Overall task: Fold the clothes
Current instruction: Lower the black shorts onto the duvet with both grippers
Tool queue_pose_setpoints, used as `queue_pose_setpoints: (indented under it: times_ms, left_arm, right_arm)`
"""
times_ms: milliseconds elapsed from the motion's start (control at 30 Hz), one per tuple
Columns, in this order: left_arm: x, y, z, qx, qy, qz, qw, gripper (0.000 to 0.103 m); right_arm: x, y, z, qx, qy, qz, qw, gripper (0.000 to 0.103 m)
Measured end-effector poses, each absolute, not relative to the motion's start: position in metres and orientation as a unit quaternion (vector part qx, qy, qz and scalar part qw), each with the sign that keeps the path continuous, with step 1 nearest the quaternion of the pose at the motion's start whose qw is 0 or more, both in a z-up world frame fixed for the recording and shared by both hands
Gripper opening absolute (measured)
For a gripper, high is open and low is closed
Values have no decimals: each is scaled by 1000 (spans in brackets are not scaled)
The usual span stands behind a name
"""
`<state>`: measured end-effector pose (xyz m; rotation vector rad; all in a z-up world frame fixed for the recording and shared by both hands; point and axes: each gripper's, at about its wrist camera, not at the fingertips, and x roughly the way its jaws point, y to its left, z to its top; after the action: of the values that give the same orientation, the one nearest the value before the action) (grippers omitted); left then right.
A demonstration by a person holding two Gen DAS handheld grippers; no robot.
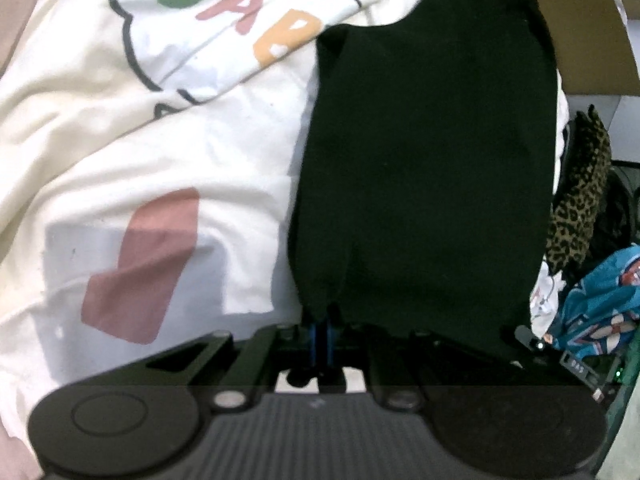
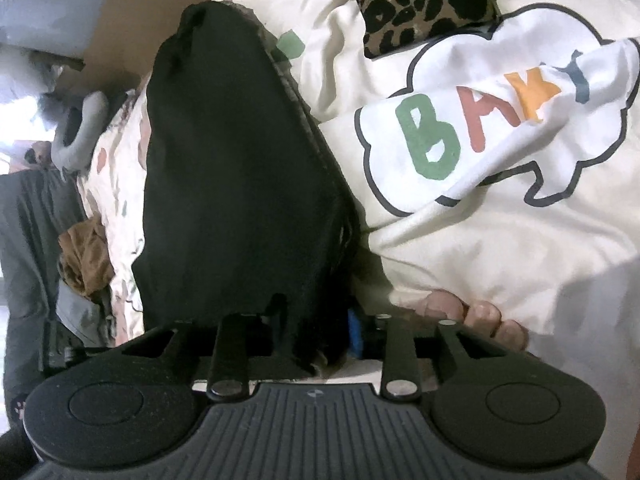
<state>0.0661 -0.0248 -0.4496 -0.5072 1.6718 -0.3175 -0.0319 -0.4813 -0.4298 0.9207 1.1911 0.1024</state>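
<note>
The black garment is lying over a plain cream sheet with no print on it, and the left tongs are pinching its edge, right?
Not quite. The sheet is printed: coloured letters inside a cloud outline, plainest in the right wrist view. The rest holds: the black garment lies over it, its edge pinched in the left tongs.

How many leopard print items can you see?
1: a leopard print cloth beside the black garment on the cream bedding. Others may be hidden.
</note>
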Motion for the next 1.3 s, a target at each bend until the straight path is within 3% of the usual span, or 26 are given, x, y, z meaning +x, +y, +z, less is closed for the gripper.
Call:
queue_pose_setpoints:
  times_ms: [100, 567, 633, 667, 700, 1300]
  left_arm:
    - [66, -27, -448, -214, 732, -141, 632, 5]
    - [62, -36, -448, -203, 734, -133, 634, 5]
    - [61, -36, -448, -207, 734, -131, 634, 5]
    - [60, -36, -448, -208, 734, -131, 634, 5]
    - [60, -36, -447, -208, 733, -132, 634, 5]
    - [29, -4, -372, -285, 685, -184, 644, 4]
  right_arm:
    - [-30, -485, -431, 421, 535, 48, 731, 44]
    - [-2, -491, -456, 408, 556, 72, 721, 44]
    - [-1, -491, -458, 405, 562, 79, 716, 30]
    - [-1, -491, -459, 403, 566, 82, 715, 13]
    - [0, -490, -458, 400, 568, 84, 715, 9]
    - [-19, -486, -385, 382, 545, 124, 736, 2]
